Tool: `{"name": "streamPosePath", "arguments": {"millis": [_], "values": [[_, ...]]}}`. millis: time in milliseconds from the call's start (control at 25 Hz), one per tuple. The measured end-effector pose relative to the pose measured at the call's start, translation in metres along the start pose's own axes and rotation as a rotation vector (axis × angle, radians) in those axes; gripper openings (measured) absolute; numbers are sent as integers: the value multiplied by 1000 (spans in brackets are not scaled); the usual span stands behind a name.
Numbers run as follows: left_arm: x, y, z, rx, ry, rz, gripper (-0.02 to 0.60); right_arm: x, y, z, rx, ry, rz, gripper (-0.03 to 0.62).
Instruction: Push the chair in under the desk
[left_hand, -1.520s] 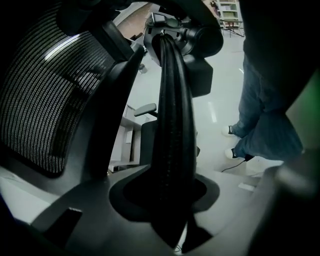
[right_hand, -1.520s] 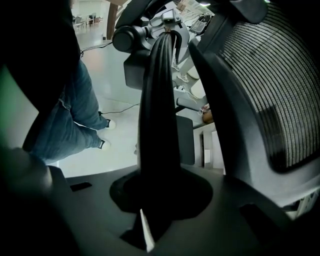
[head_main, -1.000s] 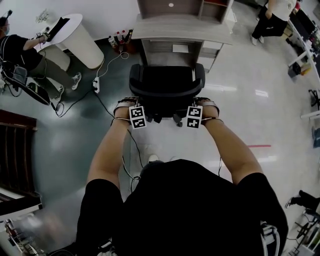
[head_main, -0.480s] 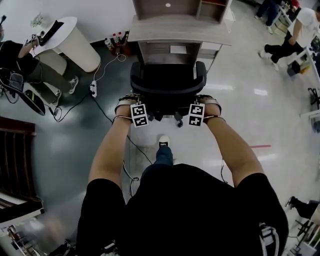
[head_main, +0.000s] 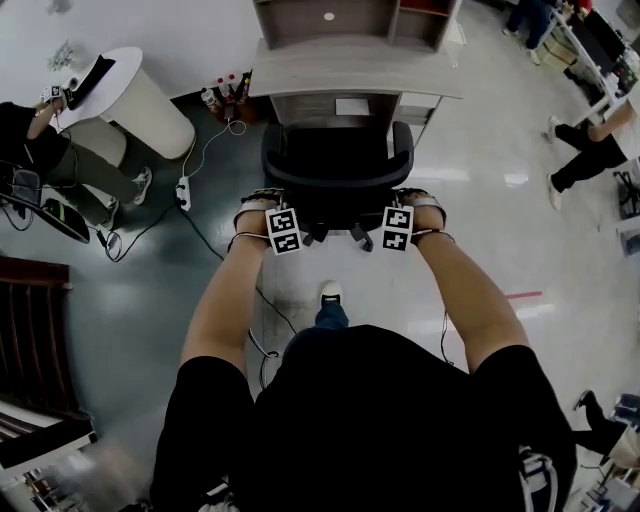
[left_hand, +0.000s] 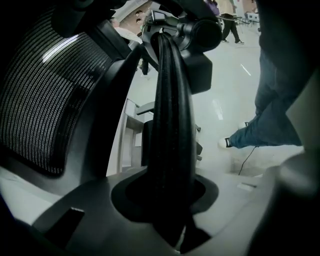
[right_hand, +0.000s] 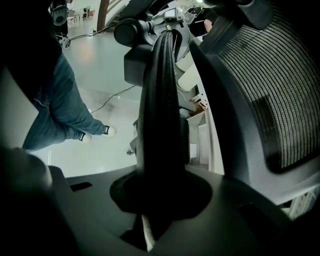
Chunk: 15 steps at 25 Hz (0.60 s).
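The black mesh-backed office chair (head_main: 337, 165) stands facing the grey desk (head_main: 350, 70), its front edge at the desk's opening. My left gripper (head_main: 266, 206) is at the chair's rear left and my right gripper (head_main: 412, 204) at its rear right. In the left gripper view the left gripper (left_hand: 170, 200) is shut on a black curved bar of the chair (left_hand: 172, 115), with the mesh back (left_hand: 45, 100) on the left. The right gripper (right_hand: 160, 200) grips the matching bar (right_hand: 160, 110) in the right gripper view, beside the mesh back (right_hand: 280, 85).
A white round table (head_main: 140, 85) and a seated person (head_main: 50, 150) are at the left. A power strip (head_main: 183, 186) with cables lies on the floor by the desk, with bottles (head_main: 225, 95) near it. A dark bench (head_main: 30, 330) is at the left edge, and people (head_main: 590, 150) stand at the right.
The person has stepped forward, one foot now showing behind the chair. The chair has edged a little toward the desk. Both grips are unchanged. A bystander at the right has moved.
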<state>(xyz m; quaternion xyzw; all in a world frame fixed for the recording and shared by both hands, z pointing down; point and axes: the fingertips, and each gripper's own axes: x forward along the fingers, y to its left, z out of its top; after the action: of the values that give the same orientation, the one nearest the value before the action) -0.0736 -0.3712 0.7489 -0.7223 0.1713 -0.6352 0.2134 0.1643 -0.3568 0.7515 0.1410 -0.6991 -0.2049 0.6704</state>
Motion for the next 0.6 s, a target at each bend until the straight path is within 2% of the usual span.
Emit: {"name": "streamPosePath", "arguments": {"millis": [600], "values": [[43,79,-11,6,0,10,118,41,-82,-6,8,1,1,66]]}}
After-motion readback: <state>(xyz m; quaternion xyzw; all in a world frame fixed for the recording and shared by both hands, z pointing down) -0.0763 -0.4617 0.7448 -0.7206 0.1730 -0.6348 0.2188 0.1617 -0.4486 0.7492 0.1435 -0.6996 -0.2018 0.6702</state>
